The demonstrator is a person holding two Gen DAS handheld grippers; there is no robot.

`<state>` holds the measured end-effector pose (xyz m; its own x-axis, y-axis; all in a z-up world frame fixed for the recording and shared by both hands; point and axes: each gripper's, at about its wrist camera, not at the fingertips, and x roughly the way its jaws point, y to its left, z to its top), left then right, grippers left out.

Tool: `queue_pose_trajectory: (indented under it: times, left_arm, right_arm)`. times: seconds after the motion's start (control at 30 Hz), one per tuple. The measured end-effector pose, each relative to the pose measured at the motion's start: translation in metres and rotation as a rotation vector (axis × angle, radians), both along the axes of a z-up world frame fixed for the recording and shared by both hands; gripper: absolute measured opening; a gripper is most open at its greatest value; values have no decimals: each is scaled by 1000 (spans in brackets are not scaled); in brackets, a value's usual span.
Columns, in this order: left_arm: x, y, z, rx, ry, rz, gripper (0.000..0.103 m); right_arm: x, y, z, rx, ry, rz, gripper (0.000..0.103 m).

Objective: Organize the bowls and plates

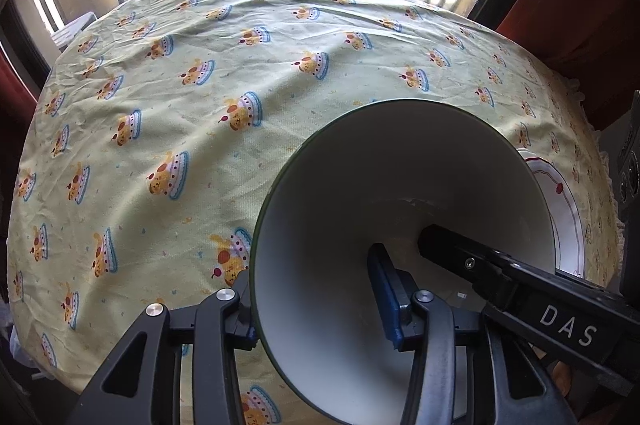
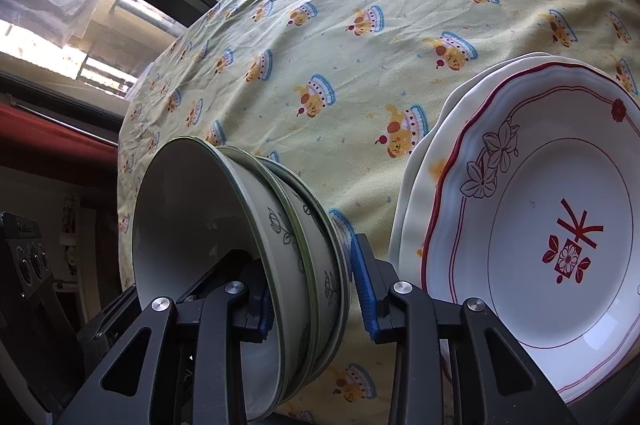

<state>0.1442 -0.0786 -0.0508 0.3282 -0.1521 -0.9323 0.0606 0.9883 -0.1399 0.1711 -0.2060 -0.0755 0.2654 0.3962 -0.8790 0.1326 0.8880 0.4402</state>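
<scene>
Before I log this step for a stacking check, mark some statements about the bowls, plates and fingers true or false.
1. The bowls sit nested in one stack. True.
2. The red-trimmed plate lies at the bottom of its pile. False: it lies on top of the cream plates.
3. The right gripper has one finger inside the top bowl and one outside the stack. True.
4. The top bowl holds food. False: its white inside holds only fingers.
5. The tablecloth is plain red. False: it is pale green with a cake print.
</scene>
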Motion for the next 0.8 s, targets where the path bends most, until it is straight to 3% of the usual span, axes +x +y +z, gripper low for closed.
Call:
queue_pose_trajectory:
  times: [0.2,0.5,0.8]
  left_arm:
    - [1,3,0,-15,-1,-47,45]
    - [-2,7,1,-71,12,-181,42]
    - [-14,15,20,-95,-21,-235,42]
  right_arm:
    - [-1,9,4,-70,6,-20,37]
    - [-17,17,14,-175,73,-149,37]
    - [-38,29,35,-210,50,-236,37]
